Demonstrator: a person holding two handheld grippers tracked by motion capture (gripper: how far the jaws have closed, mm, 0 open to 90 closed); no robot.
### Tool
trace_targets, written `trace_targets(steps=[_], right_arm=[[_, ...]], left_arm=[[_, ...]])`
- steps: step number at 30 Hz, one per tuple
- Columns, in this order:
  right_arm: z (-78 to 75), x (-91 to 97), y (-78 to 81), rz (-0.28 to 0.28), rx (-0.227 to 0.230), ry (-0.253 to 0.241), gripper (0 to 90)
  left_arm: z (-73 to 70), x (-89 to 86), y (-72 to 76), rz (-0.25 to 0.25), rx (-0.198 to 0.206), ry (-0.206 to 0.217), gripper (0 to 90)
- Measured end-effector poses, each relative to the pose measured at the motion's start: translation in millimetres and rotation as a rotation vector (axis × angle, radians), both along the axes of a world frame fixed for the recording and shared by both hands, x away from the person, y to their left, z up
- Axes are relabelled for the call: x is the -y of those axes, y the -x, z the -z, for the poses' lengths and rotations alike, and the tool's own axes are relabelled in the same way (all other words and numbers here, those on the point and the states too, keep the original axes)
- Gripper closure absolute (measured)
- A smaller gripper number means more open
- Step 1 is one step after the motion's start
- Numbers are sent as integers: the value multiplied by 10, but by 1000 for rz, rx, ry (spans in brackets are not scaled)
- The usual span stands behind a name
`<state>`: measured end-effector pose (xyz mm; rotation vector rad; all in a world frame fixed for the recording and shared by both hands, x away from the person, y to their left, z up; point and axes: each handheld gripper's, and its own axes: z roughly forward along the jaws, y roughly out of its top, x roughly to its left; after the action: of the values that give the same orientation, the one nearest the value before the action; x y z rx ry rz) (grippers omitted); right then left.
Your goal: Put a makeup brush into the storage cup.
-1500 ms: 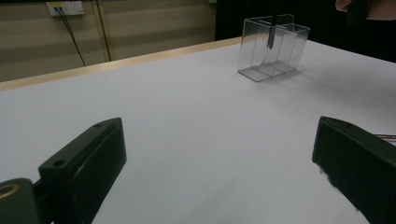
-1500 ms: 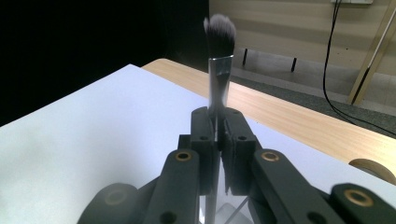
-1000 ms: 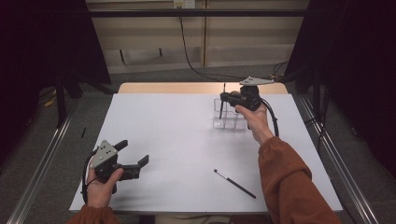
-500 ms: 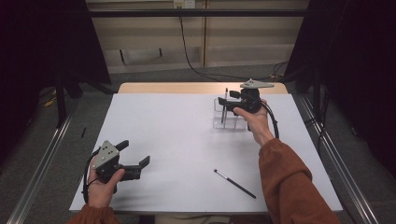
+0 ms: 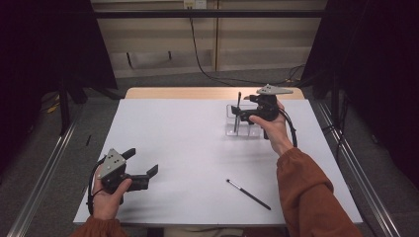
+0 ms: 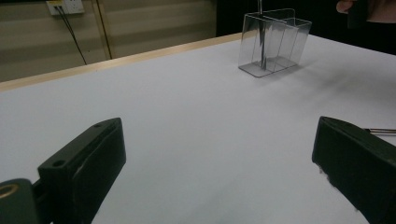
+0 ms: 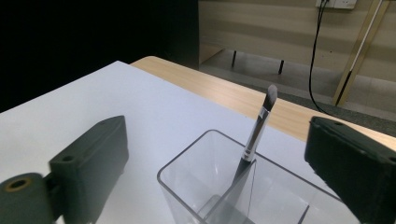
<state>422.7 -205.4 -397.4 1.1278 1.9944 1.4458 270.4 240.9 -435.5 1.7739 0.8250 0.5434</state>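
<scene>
As the right gripper's (image 7: 219, 154) jaws part, brush (image 7: 256, 133) upright between them, untouched

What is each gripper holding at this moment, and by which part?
Nothing is held. The right gripper has just opened, and the brush stands free in the clear holder. The left gripper is open over bare table.

White table (image 5: 188, 148): clear holder (image 5: 245, 123) (far right), 1 loose brush (image 5: 248, 194) near front.
</scene>
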Motion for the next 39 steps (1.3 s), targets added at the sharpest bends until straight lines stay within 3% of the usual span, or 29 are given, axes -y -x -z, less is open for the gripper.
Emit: trace_targets(steps=[15,18,21,29,39], right_arm=[[25,116,238,-13,8,0,4],[34,151,285,-5,11,-7,0],[39,183,331,20,5,25,7],[71,248,470,17,7,20,7],[16,423,689,29,29,-27,4]], left_arm=[[-3,0,4,-2,3,2,28],[-6,-1,-1,-3,5,4,28],[-10,-4,-1,-7,7,4,28],[-13,-19,9,-14,11,6,28],[-20,-46,25,-32,16,17,29]])
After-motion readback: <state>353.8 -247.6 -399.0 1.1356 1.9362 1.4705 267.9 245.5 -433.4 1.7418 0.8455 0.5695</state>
